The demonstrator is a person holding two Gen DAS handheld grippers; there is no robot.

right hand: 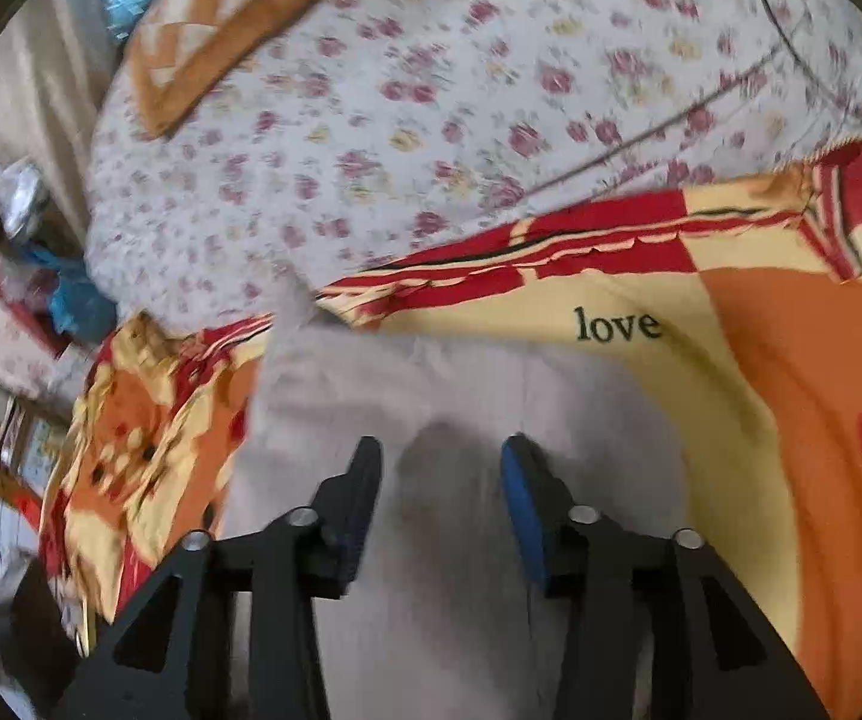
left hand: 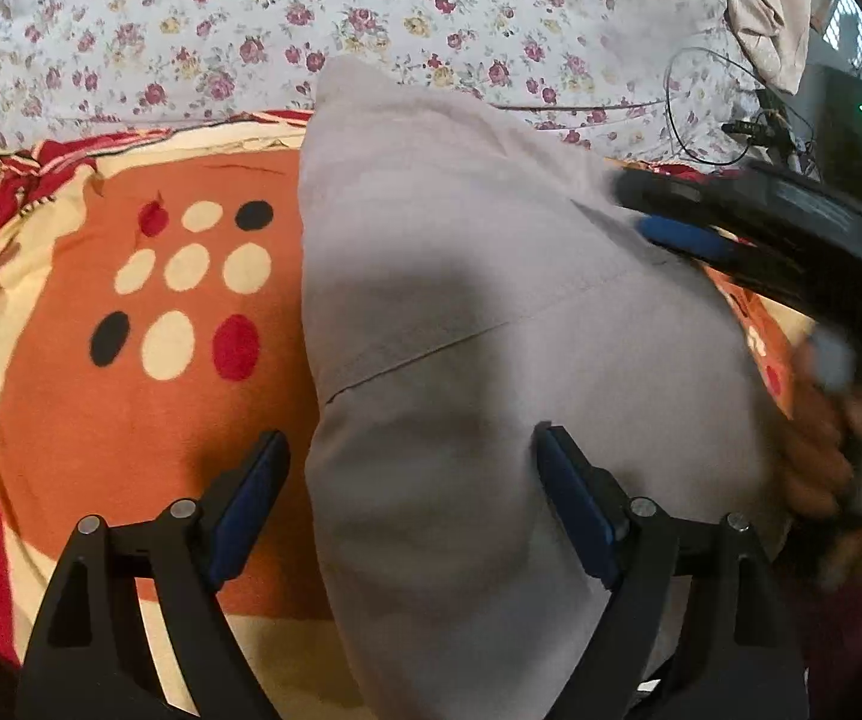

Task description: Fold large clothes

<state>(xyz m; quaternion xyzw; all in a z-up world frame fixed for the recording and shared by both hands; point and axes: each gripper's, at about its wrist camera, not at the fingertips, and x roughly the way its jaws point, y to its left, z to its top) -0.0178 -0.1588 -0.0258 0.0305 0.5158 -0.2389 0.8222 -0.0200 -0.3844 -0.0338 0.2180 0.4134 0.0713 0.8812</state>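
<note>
— Bed (left hand: 491, 12) under a floral sheet, with an orange, red and cream blanket (left hand: 101, 408) spread over the near part. State of the tongs?

— Left tongs (left hand: 413, 468) standing wide open, gripping nothing, straddling the near left edge of the grey garment (left hand: 491, 312): one pad over the blanket, the other over the cloth. Right tongs (right hand: 440, 480) partly open, hovering over grey fabric with nothing pinched between the pads. Blurred in the left view, so touching or just above – cannot tell.

— And the garment?

— Lying flat on the blanket as a long grey panel, far corner reaching onto the floral sheet, a seam running across its middle. Looks already folded lengthwise once – a judgement only. Seen from the right wrist, "love" (right hand: 617, 324) printed on the blanket just beyond the cloth.

— Outward from there?

— Black cable (left hand: 707, 114) looped on the sheet, beige cloth (left hand: 761, 6) heaped at the far corner, an orange quilted pillow (right hand: 233, 18) further up the bed.

— Doing the step well?

— Probably a fresh grasp for the next fold. Best to pinch both layers at matching near corners, close fully before lifting, carry both together toward the far end, keep the edge taut, and avoid snagging the blanket beneath.
</note>
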